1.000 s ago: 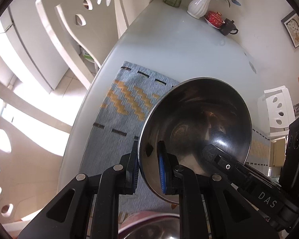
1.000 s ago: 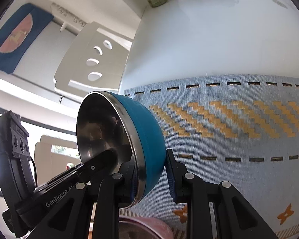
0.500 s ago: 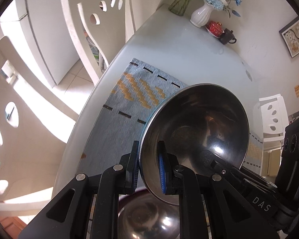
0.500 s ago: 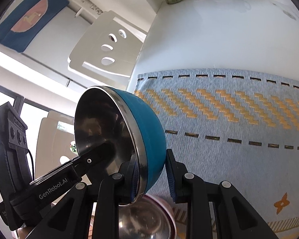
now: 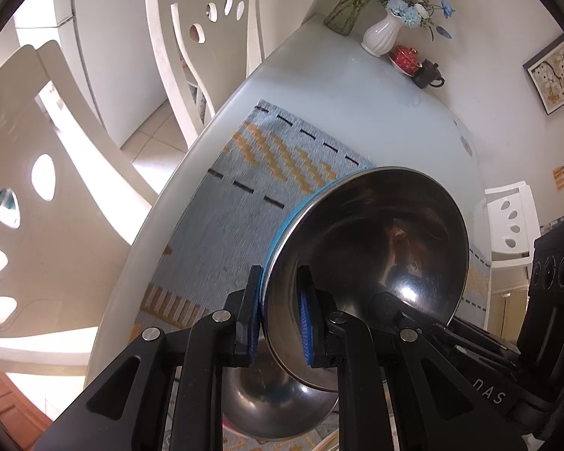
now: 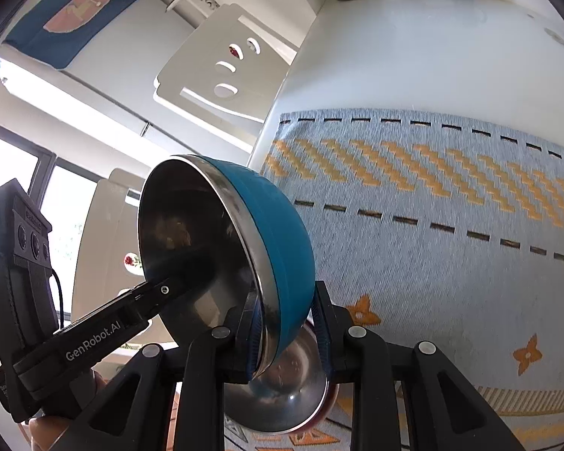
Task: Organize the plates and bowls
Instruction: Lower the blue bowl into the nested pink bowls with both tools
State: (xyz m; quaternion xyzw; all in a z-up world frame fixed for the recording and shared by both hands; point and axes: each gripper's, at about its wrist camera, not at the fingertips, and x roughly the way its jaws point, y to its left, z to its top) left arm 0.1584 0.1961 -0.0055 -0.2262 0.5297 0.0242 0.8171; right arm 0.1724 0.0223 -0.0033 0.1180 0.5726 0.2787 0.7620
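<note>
Bowls x2, blue bowl (image 6: 282, 233) clamped by left gripper (image 5: 280, 317) & right gripper (image 6: 287, 332), pink bowl (image 6: 282, 391) below.

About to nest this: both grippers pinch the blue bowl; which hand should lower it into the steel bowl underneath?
Right, narrowly. The left gripper and right gripper are both shut on the rim of the blue bowl, but the right bites deeper onto its wall, with the lower bowl straight beneath it.
</note>
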